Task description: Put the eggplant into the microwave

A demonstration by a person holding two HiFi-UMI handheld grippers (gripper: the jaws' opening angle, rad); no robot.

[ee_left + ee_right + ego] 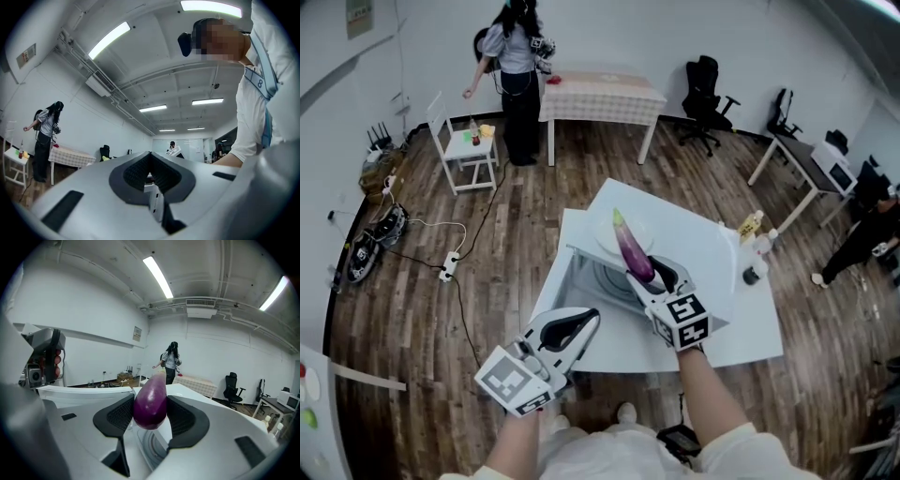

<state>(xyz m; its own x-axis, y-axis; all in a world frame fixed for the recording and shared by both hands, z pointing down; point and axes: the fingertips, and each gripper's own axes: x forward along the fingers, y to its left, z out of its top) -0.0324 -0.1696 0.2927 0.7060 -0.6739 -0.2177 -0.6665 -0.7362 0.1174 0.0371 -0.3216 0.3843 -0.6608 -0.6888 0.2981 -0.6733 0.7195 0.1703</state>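
left gripper (592, 319) jaws together, empty; right gripper (649, 275) jaws gripping eggplant (628, 244)

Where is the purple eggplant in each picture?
Head view: the eggplant is in the middle, held in the right hand-held gripper.
Left gripper view: not in it.
Right gripper view: dead centre, squeezed between the jaws.
Shared landmark: the standing person by the checked table is top left in the head view, far left in the left gripper view, and centre background in the right gripper view.
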